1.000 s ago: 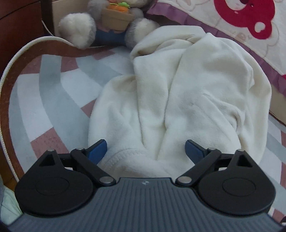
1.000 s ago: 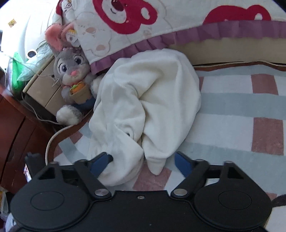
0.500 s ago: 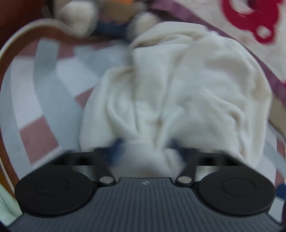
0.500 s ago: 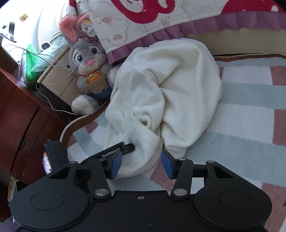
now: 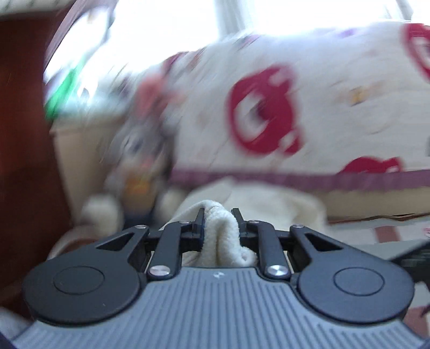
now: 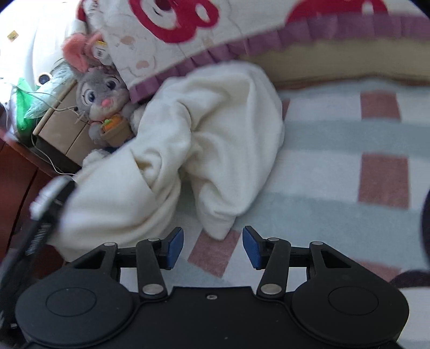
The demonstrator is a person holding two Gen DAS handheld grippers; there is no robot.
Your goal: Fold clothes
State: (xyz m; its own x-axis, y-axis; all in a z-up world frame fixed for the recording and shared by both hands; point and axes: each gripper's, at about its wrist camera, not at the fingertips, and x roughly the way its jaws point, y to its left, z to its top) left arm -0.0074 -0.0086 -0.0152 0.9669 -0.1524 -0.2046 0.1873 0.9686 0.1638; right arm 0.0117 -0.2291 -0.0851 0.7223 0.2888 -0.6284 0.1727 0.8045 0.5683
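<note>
The cream fleece garment (image 6: 204,150) lies in a rumpled heap on the bed's checked blanket (image 6: 336,166), toward the left side, its far edge tucked against the purple-frilled quilt (image 6: 242,24). In the left wrist view a bunched fold of it (image 5: 223,233) stands between the jaws of the left gripper (image 5: 218,214), which have just been closing and now pinch the fleece tightly, the fold bulging above and below the pads. In the right wrist view that same gripper shows only as a blurred dark shape (image 6: 45,209) at the near left edge of the garment, where the cloth is drawn out toward it.

The right gripper (image 6: 213,247) hangs over the blanket with its jaws about half open and nothing between them; its blue pads (image 6: 176,247) stand apart just on the near side of a drooping corner of the fleece (image 6: 217,228), not touching it.

Farther off, to the left of the garment, a grey plush rabbit (image 6: 103,96) with pink ears sits against a cardboard box (image 6: 61,128), its paw beside the cloth. The quilt with red bear prints spreads across the far side, much blurred in the left wrist view (image 5: 295,107).
</note>
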